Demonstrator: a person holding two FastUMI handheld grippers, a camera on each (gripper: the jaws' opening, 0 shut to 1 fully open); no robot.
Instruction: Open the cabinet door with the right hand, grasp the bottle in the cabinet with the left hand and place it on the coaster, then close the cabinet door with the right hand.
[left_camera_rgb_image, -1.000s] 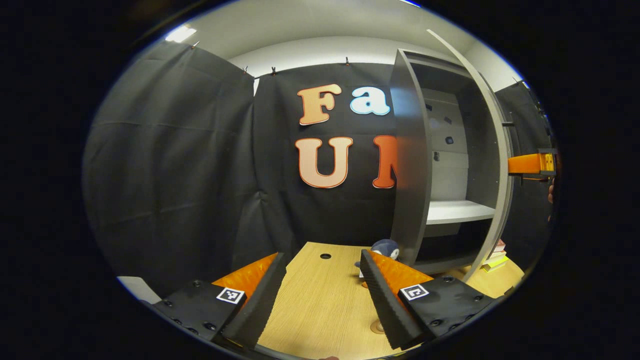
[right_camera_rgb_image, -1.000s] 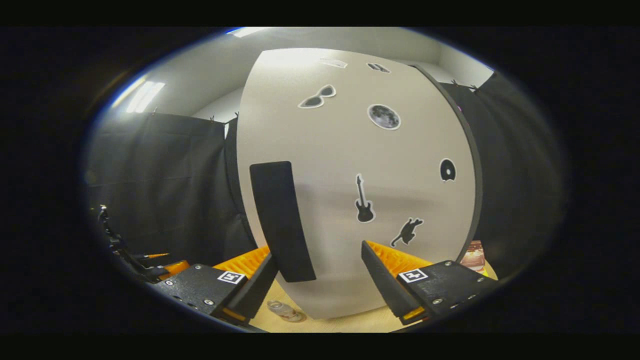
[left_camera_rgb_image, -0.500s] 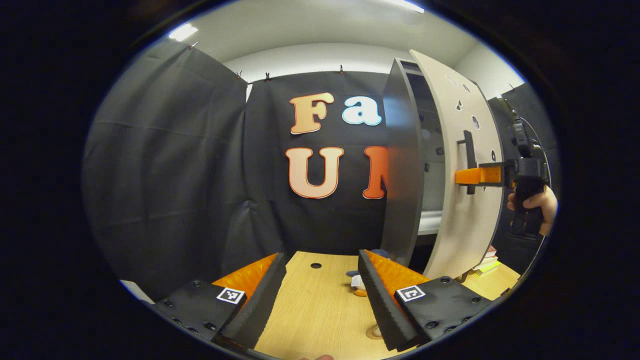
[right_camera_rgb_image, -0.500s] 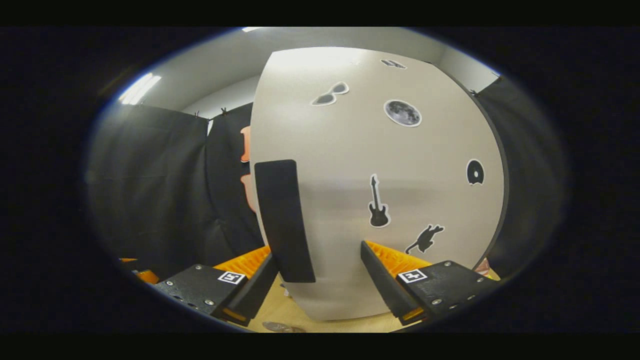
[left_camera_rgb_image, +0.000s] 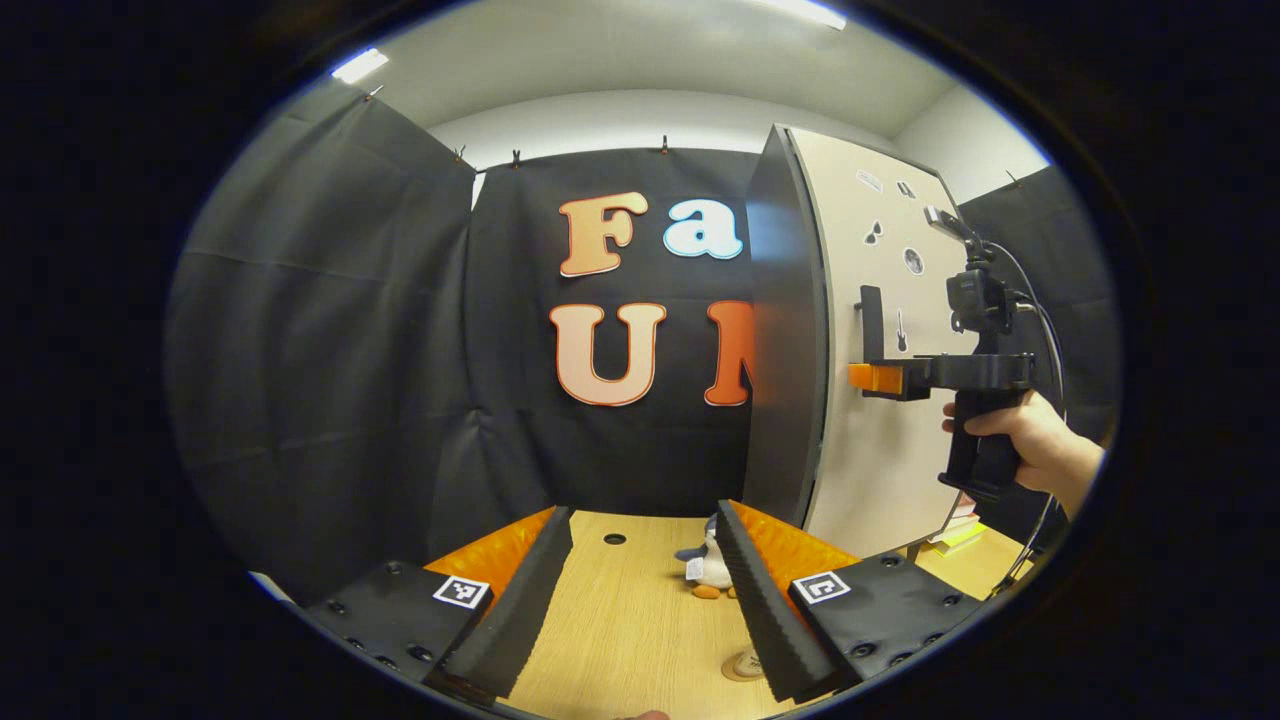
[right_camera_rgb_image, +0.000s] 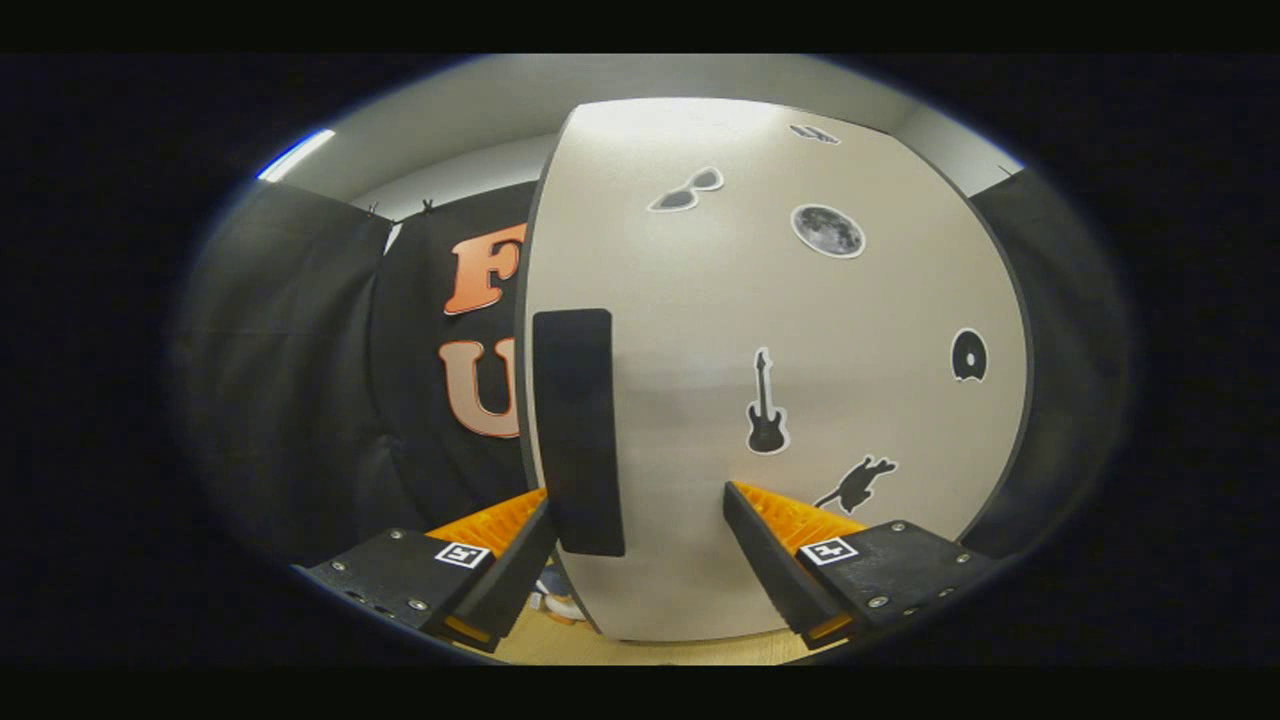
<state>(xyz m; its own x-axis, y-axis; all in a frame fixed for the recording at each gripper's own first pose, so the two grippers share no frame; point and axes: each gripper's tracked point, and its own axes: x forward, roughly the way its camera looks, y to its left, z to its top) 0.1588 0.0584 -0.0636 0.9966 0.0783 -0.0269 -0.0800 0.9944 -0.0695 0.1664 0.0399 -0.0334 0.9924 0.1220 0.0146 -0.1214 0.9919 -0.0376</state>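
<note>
Right gripper (right_camera_rgb_image: 640, 520) at the cabinet door (right_camera_rgb_image: 700, 330), jaws spread and clasping nothing.

The door sits flush against the cabinet (left_camera_rgb_image: 785, 340), so its inside is hidden and the bottle can't be placed. In the right gripper view the black handle (right_camera_rgb_image: 578, 430) stands between the fingers, nearer the left one; contact unclear. Left gripper (left_camera_rgb_image: 640, 590) hangs released over the wooden table (left_camera_rgb_image: 620, 640), a round coaster (left_camera_rgb_image: 742, 666) beside its right finger and a penguin toy (left_camera_rgb_image: 705, 568) ahead. A hand (left_camera_rgb_image: 1030, 440) grips the right tool. Black cloth lines the booth.
</note>
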